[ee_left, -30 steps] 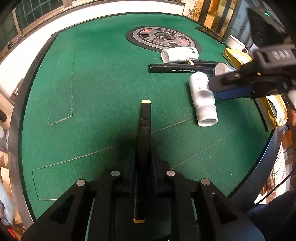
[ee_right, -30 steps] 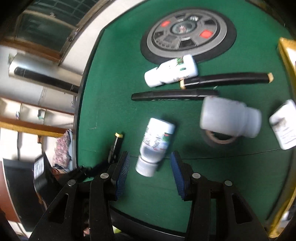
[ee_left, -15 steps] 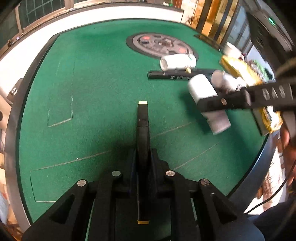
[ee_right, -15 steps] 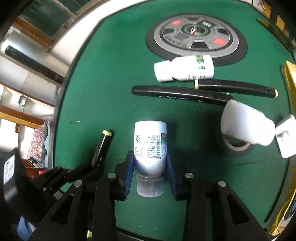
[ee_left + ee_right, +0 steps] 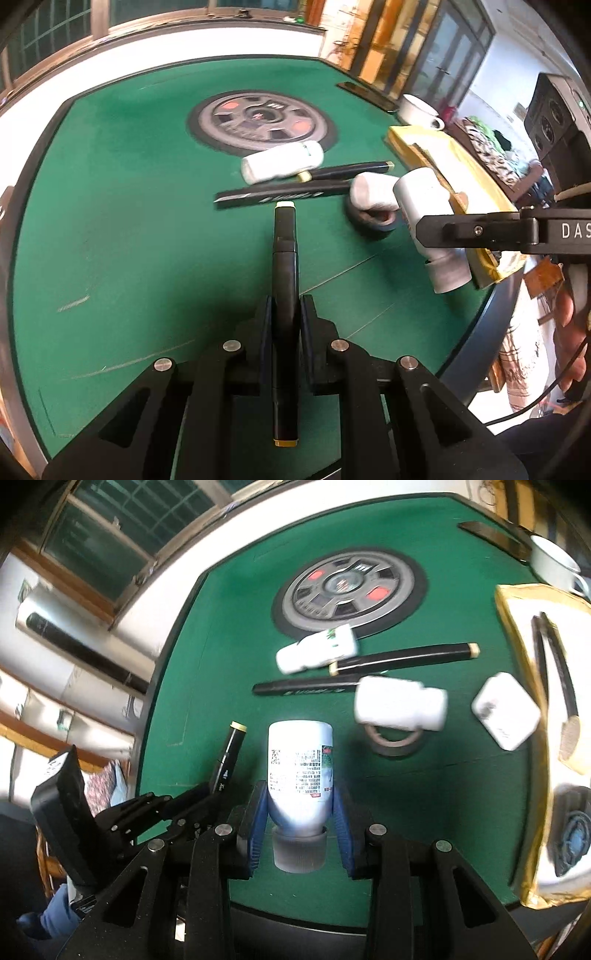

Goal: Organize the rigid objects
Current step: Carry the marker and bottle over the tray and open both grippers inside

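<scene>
Jaws of left gripper (image 5: 283, 317) clamp black marker pen (image 5: 284, 280); right gripper (image 5: 300, 812) jaws have just closed around white labelled plastic bottle (image 5: 300, 764). Carry both level, clear of green felt table (image 5: 129, 192) clutter.

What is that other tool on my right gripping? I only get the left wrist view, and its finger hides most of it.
Observer: The right tool has just been closing its jaws; its blue pads now clamp a white plastic bottle with a printed label.
Operator: Anything hidden behind it?
Observer: Yes, a white square block lies on the green felt.
Operator: And my own marker?
Observer: Seen side-on, the black marker with a cream cap has white lettering on its barrel.
</scene>
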Action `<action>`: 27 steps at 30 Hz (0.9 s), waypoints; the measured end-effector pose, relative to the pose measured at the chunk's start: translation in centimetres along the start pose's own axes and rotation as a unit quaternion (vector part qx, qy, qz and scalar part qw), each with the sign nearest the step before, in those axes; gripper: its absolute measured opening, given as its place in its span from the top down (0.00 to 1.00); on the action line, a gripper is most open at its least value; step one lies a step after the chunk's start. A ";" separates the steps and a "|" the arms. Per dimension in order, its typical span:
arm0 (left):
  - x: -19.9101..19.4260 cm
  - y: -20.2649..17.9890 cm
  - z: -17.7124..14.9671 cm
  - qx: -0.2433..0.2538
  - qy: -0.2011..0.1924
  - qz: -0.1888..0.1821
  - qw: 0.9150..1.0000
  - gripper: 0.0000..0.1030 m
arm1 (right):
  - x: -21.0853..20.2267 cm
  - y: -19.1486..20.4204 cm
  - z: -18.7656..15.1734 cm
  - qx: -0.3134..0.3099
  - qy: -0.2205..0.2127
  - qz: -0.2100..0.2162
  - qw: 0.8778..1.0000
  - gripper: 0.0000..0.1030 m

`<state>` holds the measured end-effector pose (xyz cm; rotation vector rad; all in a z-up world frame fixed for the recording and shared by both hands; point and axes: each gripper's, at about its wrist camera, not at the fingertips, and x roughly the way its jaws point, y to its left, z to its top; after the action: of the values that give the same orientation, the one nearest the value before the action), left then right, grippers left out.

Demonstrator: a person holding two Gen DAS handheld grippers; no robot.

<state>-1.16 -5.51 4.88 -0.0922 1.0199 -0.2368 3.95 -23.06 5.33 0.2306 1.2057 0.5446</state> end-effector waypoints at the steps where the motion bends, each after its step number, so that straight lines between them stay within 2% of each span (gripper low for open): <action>1: 0.0 -0.5 0.4 0.004 -0.001 -0.004 1.000 0.88 | -0.6 -0.7 0.1 0.006 -0.005 0.001 1.000 0.70; 11: 1.1 -7.4 5.8 0.060 -0.009 -0.059 0.996 0.88 | -6.4 -7.6 0.6 0.074 -0.061 -0.007 0.995 0.70; 19: 3.2 -15.0 10.1 0.096 -0.006 -0.106 0.990 0.88 | -10.8 -13.7 1.5 0.115 -0.097 -0.027 0.988 0.70; 24: 5.3 -19.1 12.0 0.092 0.012 -0.138 0.986 0.88 | -12.8 -17.7 2.5 0.130 -0.104 -0.046 0.985 0.70; 27: 7.2 -21.2 13.2 0.068 0.032 -0.156 0.985 0.88 | -13.6 -20.0 3.6 0.135 -0.104 -0.060 0.984 0.70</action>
<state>10.44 -28.26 9.72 -0.1212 1.0492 -0.5981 9.41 -46.61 8.82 0.4322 1.0798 0.2433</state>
